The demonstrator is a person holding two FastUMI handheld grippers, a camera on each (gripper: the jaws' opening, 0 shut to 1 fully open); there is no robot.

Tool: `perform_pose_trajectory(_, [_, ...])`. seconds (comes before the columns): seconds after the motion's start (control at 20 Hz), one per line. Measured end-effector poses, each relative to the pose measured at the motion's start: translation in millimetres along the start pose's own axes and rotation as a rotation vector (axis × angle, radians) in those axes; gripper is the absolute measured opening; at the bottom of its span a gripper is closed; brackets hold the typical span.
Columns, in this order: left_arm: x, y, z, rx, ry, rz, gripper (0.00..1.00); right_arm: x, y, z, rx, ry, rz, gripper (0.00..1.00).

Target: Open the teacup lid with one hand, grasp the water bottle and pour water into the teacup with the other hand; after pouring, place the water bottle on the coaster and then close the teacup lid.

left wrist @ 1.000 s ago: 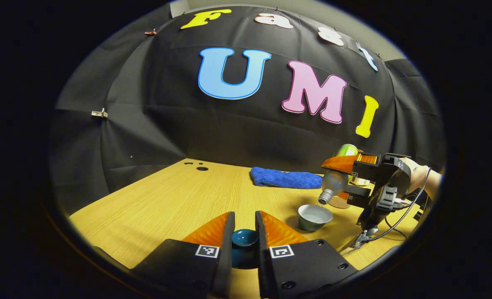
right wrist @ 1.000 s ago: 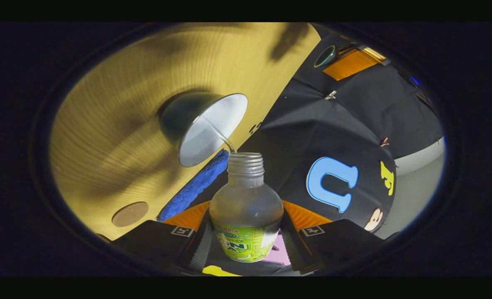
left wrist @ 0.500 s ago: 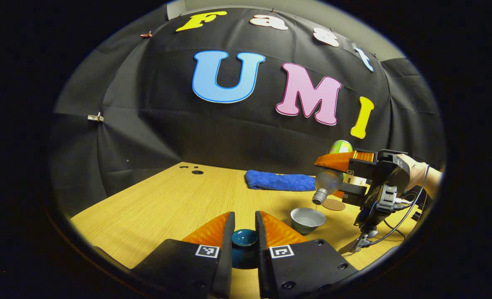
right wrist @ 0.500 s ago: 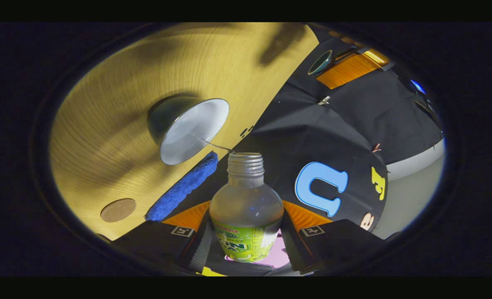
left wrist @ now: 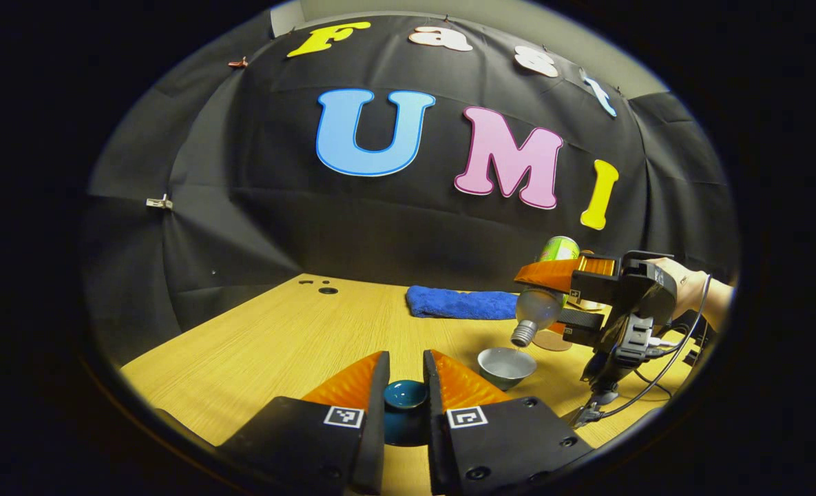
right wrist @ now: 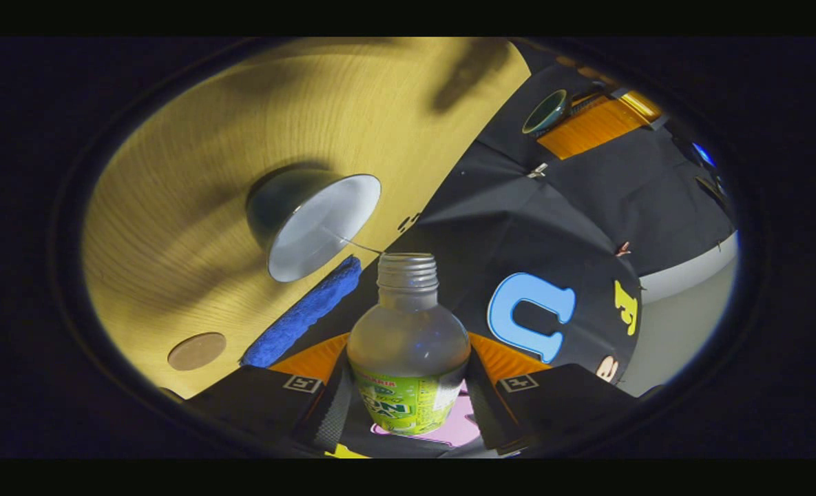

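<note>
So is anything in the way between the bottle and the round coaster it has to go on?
Nothing visible blocks it. The right tool holds the bottle tilted over the teacup; the coaster lies bare on the table, beside the blue cloth, which lies off to the side.

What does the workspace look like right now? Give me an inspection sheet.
Surface: wooden table, two holes at the back.
Job's things: bottle tipped, thin stream running into open cup; lid off the cup; coaster bare.
Clutter: blue cloth behind the cup.
Grippers: left claw shut on lid; right claw shut on bottle.
Cables: cable hanging from the right claw.
Surroundings: black cloth wall.
</note>
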State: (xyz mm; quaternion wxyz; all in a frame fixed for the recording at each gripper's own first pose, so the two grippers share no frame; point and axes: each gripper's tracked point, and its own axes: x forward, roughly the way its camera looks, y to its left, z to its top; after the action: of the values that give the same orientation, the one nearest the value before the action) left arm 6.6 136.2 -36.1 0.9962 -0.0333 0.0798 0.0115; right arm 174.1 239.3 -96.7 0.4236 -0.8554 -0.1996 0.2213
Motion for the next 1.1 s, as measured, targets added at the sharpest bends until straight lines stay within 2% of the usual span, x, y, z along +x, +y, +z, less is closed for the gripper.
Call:
perform_pose_trajectory(0.4, [-2.8,3.7,0.0,-0.005,-0.001,0.021,0.29,0.4,5.8,3.7,-0.007,-0.011,0.008,0.78])
perform_pose_trajectory(0.55, [-0.6,1.1,-1.1,-0.009,0.005,0.021,0.32,-0.6,8.9,-0.6,0.026,-0.002,0.012,0.78])
perform_pose_trajectory(0.6, [-0.3,-0.2,-1.5,-0.007,0.007,0.020,0.30,-1.5,11.2,-2.4,0.049,0.001,0.021,0.78])
perform_pose_trajectory(0.8, [0.8,-4.6,0.8,0.027,0.009,0.023,0.29,-8.6,30.2,-5.8,0.246,0.016,0.055,0.78])
perform_pose_trajectory(0.95, [2.3,-8.5,7.6,0.050,0.001,0.038,0.29,-16.8,30.6,2.2,0.425,-0.006,0.049,0.78])
perform_pose_trajectory(1.05, [0.9,-13.0,10.1,0.079,-0.008,0.043,0.30,-21.7,30.9,-5.7,0.587,0.004,0.053,0.78])
perform_pose_trajectory(1.1, [2.5,-18.4,11.0,0.085,-0.010,0.037,0.29,-24.1,35.0,-11.1,0.715,0.012,0.066,0.78])
